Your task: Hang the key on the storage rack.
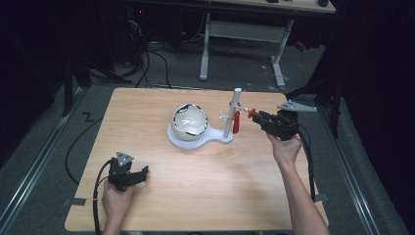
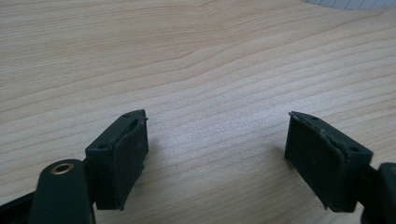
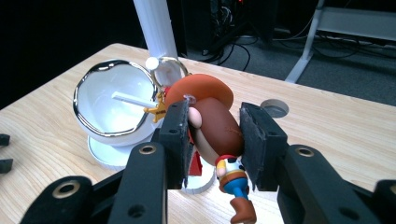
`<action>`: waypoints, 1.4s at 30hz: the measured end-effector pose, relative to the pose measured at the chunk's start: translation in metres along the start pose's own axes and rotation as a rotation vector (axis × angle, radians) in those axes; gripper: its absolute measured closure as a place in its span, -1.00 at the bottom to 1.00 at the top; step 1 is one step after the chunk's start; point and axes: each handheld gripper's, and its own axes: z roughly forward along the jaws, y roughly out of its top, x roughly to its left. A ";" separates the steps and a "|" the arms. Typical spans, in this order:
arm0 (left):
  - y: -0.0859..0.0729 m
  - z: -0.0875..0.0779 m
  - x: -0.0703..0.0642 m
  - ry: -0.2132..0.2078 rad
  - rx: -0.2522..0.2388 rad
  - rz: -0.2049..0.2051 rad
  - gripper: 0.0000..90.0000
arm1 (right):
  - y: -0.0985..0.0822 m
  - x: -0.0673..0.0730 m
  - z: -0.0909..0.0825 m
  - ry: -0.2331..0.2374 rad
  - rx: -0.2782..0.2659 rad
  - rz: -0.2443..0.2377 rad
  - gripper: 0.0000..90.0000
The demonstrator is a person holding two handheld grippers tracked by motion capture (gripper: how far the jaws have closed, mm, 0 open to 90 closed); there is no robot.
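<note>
Left tongs point(image 1: 139, 175) rest wide open and empty on the counter point(image 1: 205, 191); right tongs point(image 3: 214, 133) clamp a cowboy figure keychain point(image 3: 212, 126) at the white stand point(image 1: 230, 117) beside the bowl point(image 1: 190, 121), probably hooking its ring next.

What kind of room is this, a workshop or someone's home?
Probably a lab or workshop, not a home: a bare wooden table on grey carpet, cables trailing across the floor, and a second desk's white legs behind.

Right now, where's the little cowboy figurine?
The cowboy figurine is clamped in the right claw, held above the table just right of the white post of the stand, with the white bowl beyond it to the left.
</note>
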 end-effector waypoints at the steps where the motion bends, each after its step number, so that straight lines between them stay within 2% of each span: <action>1: 0.000 0.000 0.000 0.000 0.000 0.000 -0.52 | -0.002 0.000 0.001 0.000 0.003 0.002 0.42; 4: 0.000 0.000 0.000 0.000 0.000 0.000 -0.52 | -0.008 -0.002 0.005 -0.009 0.018 0.004 0.42; 20: 0.000 0.000 0.000 0.001 0.000 0.001 -0.52 | -0.029 -0.004 0.020 0.003 0.025 0.033 0.42; 28: 0.000 0.000 0.000 0.002 0.001 0.001 -0.52 | -0.033 0.003 0.030 -0.008 0.038 0.000 0.42; 42: 0.000 0.000 0.000 0.003 0.002 0.001 -0.52 | -0.040 0.007 0.040 -0.017 0.040 -0.014 0.44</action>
